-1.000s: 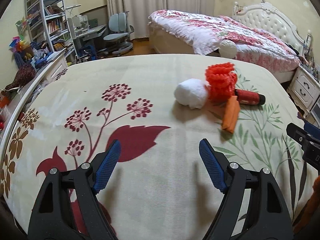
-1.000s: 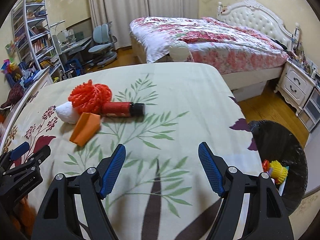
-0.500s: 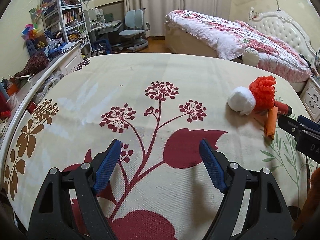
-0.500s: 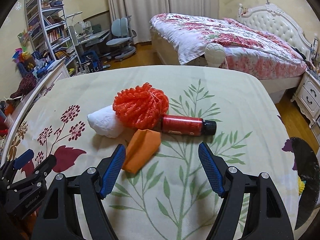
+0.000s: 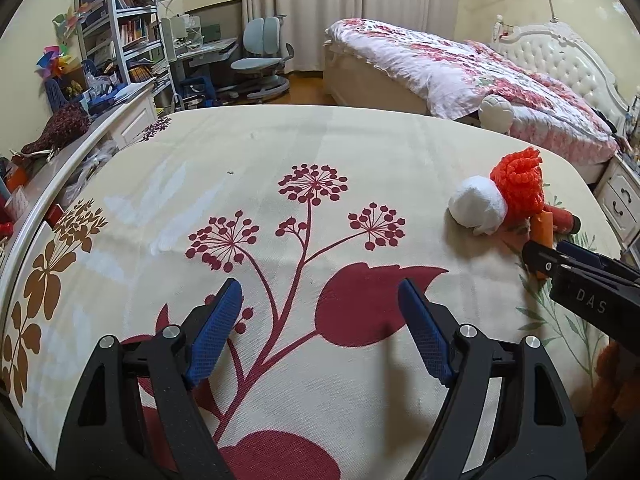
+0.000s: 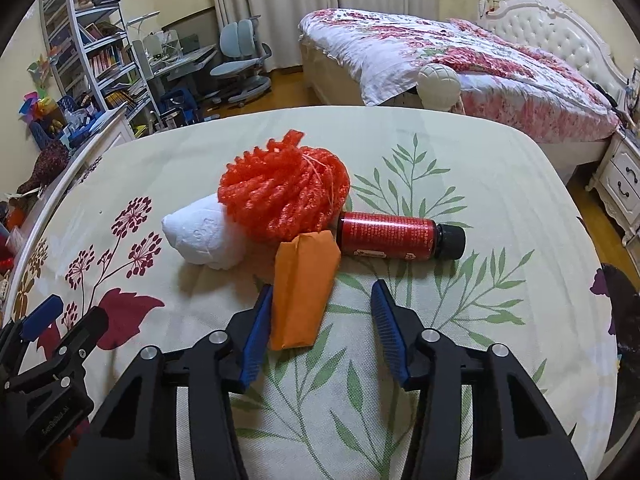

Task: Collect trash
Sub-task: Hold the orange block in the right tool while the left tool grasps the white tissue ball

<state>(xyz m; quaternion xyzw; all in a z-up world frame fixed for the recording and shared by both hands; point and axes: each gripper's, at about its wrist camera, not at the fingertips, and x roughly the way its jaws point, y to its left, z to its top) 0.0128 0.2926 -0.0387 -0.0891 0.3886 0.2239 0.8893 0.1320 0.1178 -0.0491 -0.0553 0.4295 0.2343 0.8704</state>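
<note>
A small trash pile lies on the flowered tablecloth [image 6: 480,184]: an orange paper packet [image 6: 304,292], a red foam net [image 6: 284,196], a white tissue wad [image 6: 204,236] and a red bottle [image 6: 390,236] on its side. My right gripper [image 6: 322,292] is closing around the near end of the packet. Its left pad touches the packet's edge; the right pad stands clear of it. My left gripper [image 5: 319,284] hangs open over bare cloth, well left of the pile. The wad [image 5: 476,210] and net [image 5: 518,184] show at the left wrist view's right side.
A black bin [image 6: 624,320] with trash in it stands off the table's right edge. Beyond the table are a bed [image 6: 460,52], a nightstand [image 6: 620,176], a bookshelf [image 5: 120,40] and a desk chair [image 5: 260,60]. A cluttered ledge [image 5: 60,128] runs along the left.
My right gripper moved in on the pile and its jaws narrowed around the orange packet. The left gripper drifted left, so the pile slid to the right of its view; it stayed open.
</note>
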